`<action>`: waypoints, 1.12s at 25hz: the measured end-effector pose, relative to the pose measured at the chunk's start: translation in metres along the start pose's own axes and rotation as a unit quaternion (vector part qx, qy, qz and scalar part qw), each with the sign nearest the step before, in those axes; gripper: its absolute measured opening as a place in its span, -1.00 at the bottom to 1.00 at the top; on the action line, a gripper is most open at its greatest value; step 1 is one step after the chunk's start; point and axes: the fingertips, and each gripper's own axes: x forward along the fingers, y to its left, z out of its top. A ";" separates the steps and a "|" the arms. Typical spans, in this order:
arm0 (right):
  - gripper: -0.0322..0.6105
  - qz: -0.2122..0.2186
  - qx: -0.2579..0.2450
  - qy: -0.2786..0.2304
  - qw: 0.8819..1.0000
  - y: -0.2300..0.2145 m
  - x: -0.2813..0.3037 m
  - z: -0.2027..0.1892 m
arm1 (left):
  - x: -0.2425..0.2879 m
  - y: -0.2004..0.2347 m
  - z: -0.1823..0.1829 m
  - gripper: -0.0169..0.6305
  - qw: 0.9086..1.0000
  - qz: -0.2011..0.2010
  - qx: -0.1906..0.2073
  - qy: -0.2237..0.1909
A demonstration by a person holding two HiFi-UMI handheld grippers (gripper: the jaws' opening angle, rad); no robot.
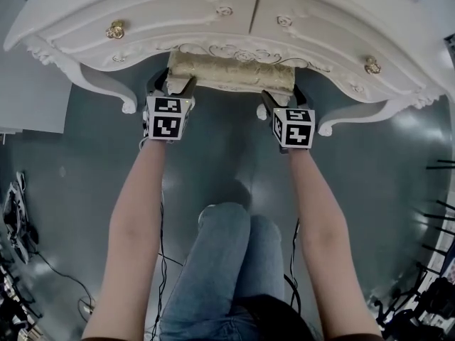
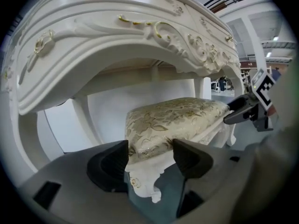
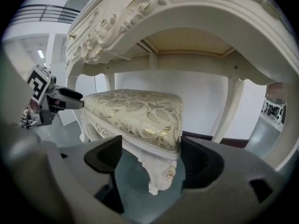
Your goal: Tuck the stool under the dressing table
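Note:
The stool (image 1: 231, 72), white carved wood with a gold floral cushion, stands mostly beneath the white dressing table (image 1: 178, 20); only its near edge shows in the head view. My left gripper (image 1: 174, 85) has its jaws spread wide around the stool's near left corner. In the left gripper view, the cushion corner (image 2: 154, 129) fills the gap of the left gripper (image 2: 150, 155), and both pads touch it. My right gripper (image 1: 281, 98) holds the near right corner the same way. The seat corner and carved leg (image 3: 161, 171) sit between the pads of the right gripper (image 3: 152, 155).
The table's curved front legs (image 1: 128, 105) (image 1: 325, 128) flank the stool on the grey floor. A white back panel (image 3: 187, 97) closes the space behind the stool. The person's jeans-clad legs (image 1: 227, 261) are below the arms. Cables and gear (image 1: 18, 212) lie at the left edge.

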 end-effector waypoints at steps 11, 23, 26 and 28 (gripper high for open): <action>0.26 -0.036 -0.003 -0.077 0.996 -0.026 0.027 0.020 | 0.031 0.002 0.019 -0.04 0.996 0.027 0.003 -0.083; 0.26 -0.065 -0.014 -0.159 0.985 -0.037 0.040 0.035 | 0.046 0.007 0.033 -0.04 0.985 0.048 0.010 -0.164; 0.26 -0.065 -0.015 -0.167 0.984 -0.038 0.040 0.036 | 0.045 0.006 0.034 -0.04 0.984 0.053 0.010 -0.170; 0.26 -0.063 -0.015 -0.160 0.985 -0.037 0.038 0.030 | 0.042 0.004 0.029 -0.04 0.985 0.053 0.011 -0.163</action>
